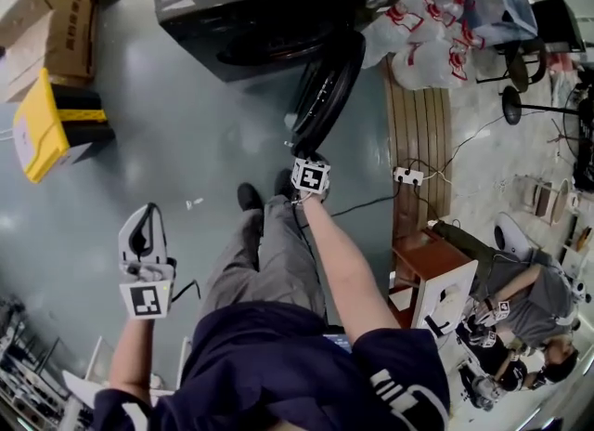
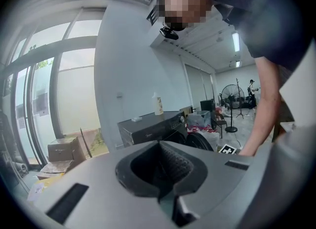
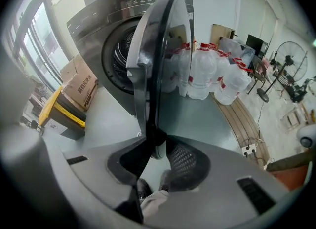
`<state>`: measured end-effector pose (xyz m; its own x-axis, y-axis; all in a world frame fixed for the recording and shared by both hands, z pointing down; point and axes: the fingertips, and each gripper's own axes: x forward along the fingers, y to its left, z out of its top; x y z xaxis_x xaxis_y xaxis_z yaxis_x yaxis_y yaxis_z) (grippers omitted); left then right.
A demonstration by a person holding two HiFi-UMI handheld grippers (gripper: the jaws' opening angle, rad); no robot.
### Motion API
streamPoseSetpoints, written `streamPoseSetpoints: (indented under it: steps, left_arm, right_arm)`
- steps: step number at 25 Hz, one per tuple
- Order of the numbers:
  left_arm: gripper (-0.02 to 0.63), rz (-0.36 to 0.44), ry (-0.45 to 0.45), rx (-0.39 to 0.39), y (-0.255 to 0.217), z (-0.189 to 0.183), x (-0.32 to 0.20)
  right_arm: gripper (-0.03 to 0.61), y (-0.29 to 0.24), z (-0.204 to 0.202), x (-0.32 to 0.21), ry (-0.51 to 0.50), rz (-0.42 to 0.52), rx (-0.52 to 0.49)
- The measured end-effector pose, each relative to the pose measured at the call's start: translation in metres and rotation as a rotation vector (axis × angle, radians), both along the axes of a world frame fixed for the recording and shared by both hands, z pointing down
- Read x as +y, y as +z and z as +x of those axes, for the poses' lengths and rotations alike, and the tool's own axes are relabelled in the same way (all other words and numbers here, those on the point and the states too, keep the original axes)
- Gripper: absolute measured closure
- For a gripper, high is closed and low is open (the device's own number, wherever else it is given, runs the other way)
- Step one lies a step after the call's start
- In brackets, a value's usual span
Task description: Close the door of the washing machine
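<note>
The dark grey washing machine point(image 1: 241, 11) stands at the top of the head view, its round door point(image 1: 325, 90) swung out towards me. In the right gripper view the door point(image 3: 160, 50) stands edge-on before the open drum point(image 3: 123, 50). My right gripper point(image 1: 303, 147) is at the door's outer edge. That edge lies between its jaws point(image 3: 155, 146), close to the left pad, with a gap showing to the right pad. My left gripper point(image 1: 144, 214) hangs at the left, well away from the machine, shut on nothing point(image 2: 160, 146). It faces the machine point(image 2: 148, 127) from a distance.
Cardboard boxes point(image 1: 46, 11) and a yellow box point(image 1: 42, 127) stand left of the machine. Bagged water jugs point(image 1: 427, 30) pile up to its right beside wooden slats point(image 1: 418, 132) and a power strip point(image 1: 406, 176). A red stool point(image 1: 432, 262) and a seated person point(image 1: 520, 299) are at the right.
</note>
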<state>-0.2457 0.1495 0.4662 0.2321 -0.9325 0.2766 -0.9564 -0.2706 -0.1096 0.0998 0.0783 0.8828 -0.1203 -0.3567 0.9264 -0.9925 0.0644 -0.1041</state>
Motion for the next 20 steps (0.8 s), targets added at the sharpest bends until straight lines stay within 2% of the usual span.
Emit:
streamPoseSetpoints:
  steps: [12, 20]
  left_arm:
    - [0.588, -0.027, -0.136, -0.062, -0.009, -0.011, -0.013]
    - [0.588, -0.016, -0.153, -0.086, -0.013, -0.037, -0.017]
  right_arm:
    - [0.445, -0.002, -0.064, -0.031, 0.048, 0.014, -0.067]
    - [0.433, -0.003, -0.105, -0.046, 0.070, -0.013, -0.102]
